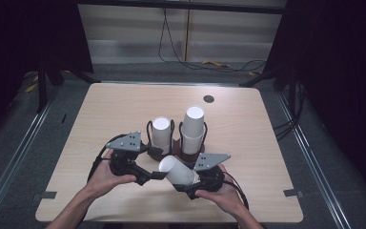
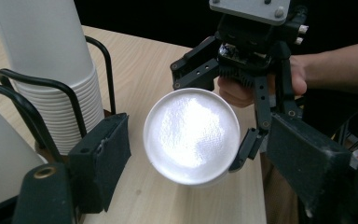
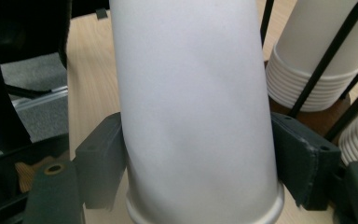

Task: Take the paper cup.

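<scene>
Two black pads of the right gripper (image 3: 196,163) clamp a smooth white paper cup (image 1: 177,171) lying tilted at lower centre of the high view; the left gripper (image 2: 191,186) stands released, jaws apart before the cup's base. Likely a handover; next, carry it toward the stacked cups in wire holders (image 1: 192,128).

A light wooden table (image 1: 124,109) fills the middle of the high view. Near its upper right corner there is a small dark round hole (image 1: 208,99). Behind the table, at the top of the frame, black cables (image 1: 171,52) lie on the grey floor (image 1: 138,71) (one yellow piece (image 1: 214,63) among them).
</scene>
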`<state>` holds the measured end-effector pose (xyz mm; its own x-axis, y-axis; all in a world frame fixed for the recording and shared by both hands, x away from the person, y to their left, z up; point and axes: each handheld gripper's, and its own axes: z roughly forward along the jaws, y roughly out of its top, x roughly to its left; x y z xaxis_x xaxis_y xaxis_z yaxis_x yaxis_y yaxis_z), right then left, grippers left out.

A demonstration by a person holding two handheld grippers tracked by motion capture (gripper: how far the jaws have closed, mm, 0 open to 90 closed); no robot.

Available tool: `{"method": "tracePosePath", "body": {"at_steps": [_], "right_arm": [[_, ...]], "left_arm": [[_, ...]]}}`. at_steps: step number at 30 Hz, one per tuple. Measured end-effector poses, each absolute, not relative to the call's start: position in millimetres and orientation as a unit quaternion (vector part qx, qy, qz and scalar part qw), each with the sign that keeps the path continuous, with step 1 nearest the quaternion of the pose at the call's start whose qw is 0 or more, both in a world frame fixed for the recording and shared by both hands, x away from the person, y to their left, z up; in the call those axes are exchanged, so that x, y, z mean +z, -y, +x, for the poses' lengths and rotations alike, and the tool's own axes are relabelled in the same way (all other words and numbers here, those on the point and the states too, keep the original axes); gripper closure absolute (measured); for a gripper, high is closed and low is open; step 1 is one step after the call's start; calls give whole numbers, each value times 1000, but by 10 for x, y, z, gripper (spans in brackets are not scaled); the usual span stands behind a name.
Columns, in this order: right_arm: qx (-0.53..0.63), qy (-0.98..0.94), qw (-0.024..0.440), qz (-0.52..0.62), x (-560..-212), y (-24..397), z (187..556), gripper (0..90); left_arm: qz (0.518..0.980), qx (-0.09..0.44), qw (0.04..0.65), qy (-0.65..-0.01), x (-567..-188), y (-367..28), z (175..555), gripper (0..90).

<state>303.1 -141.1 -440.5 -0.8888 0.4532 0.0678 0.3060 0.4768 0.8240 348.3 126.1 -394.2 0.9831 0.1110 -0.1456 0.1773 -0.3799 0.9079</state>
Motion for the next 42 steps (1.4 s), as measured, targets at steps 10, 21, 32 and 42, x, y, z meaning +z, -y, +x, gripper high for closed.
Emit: {"method": "tracePosePath", "body": {"at_steps": [10, 21, 32, 42], "right_arm": [[417, -880, 83, 214, -4439, 1380, 3046, 253], [359, -908, 82, 201, -4425, 1306, 3061, 256], [306, -933, 81, 174, -4368, 1197, 3108, 257], [237, -954, 86, 160, -4308, 1055, 3128, 262]], "left_arm": [[854, -30, 514, -79, -4059, -1234, 3503, 194], [887, -17, 459, -56, -4133, -1151, 3486, 182], [909, -7, 413, -60, -4179, -1113, 3489, 199], [919, 0, 392, -42, -4193, -1064, 3463, 196]]}}
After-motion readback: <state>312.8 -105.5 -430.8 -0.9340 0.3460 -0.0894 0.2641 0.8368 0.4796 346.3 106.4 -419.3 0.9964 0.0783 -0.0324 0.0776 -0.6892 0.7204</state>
